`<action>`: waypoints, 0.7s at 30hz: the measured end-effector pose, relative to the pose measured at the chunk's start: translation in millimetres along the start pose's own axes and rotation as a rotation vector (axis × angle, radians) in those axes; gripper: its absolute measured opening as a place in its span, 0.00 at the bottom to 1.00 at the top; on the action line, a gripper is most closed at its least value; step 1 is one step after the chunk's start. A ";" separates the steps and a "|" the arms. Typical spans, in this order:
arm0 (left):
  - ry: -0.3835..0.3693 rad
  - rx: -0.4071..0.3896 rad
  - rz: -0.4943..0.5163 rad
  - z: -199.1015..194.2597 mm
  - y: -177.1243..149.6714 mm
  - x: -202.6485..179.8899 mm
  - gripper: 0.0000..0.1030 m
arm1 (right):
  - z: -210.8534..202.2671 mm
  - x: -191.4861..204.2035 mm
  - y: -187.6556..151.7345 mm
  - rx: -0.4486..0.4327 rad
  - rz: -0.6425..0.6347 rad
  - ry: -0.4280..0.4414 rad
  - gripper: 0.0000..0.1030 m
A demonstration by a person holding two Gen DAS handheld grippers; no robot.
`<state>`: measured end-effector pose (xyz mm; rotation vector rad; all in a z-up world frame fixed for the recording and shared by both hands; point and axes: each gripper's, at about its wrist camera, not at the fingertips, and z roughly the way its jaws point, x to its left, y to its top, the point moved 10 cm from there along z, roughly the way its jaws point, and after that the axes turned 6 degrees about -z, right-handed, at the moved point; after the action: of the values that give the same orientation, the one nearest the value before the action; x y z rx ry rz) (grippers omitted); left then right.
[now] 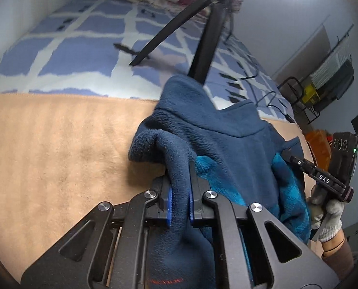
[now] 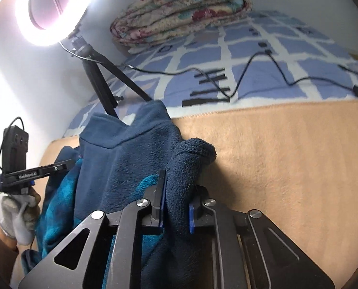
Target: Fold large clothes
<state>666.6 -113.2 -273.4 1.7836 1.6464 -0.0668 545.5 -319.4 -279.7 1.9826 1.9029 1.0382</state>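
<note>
A dark blue fleece garment (image 1: 227, 142) with a teal lining hangs lifted over a tan blanket (image 1: 58, 144), its collar at the top. My left gripper (image 1: 180, 190) is shut on a bunched fold of the fleece at one shoulder, the fabric pinched between the blue pads. My right gripper (image 2: 177, 195) is shut on the other shoulder of the same fleece garment (image 2: 121, 159), a thick roll of cloth sticking up past its fingers. Each view shows the opposite gloved hand (image 1: 328, 214) (image 2: 17, 216) holding its gripper at the garment's far edge.
A ring light on a black tripod (image 2: 101, 84) stands just behind the garment, its legs on a blue checked blanket (image 2: 275, 48). A black cable (image 2: 251, 69) trails across that blanket. A folded floral quilt (image 2: 179, 12) lies at the back. A wire rack (image 1: 328, 82) stands by the wall.
</note>
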 end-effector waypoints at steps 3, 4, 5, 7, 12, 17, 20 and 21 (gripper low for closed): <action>-0.012 -0.030 0.012 -17.0 -2.0 -9.1 0.06 | -13.1 9.7 4.8 -0.028 -0.022 -0.015 0.10; -0.020 -0.038 0.012 -23.2 -3.2 -12.1 0.06 | -17.0 14.3 6.8 -0.036 -0.033 -0.019 0.10; -0.025 -0.044 0.014 -28.1 -3.9 -14.6 0.06 | -21.7 19.0 8.4 -0.042 -0.044 -0.022 0.10; -0.031 -0.059 0.027 -42.4 -7.0 -22.5 0.06 | -31.9 29.6 12.4 -0.055 -0.071 -0.028 0.10; -0.041 -0.096 0.058 -74.5 -10.0 -43.0 0.06 | -60.6 52.3 15.0 -0.077 -0.121 -0.041 0.09; -0.054 -0.132 0.090 -114.7 -20.9 -67.2 0.06 | -99.5 70.2 12.9 -0.103 -0.148 -0.045 0.09; -0.054 -0.147 0.112 -138.2 -32.9 -80.7 0.06 | -124.9 76.4 8.0 -0.124 -0.138 -0.034 0.09; -0.054 -0.155 0.122 -147.7 -39.5 -85.2 0.06 | -131.7 78.3 5.4 -0.129 -0.134 -0.027 0.09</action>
<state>554.8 -112.3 -138.8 1.7442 1.4611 0.0654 464.3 -288.6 -153.5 1.7648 1.8755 1.0630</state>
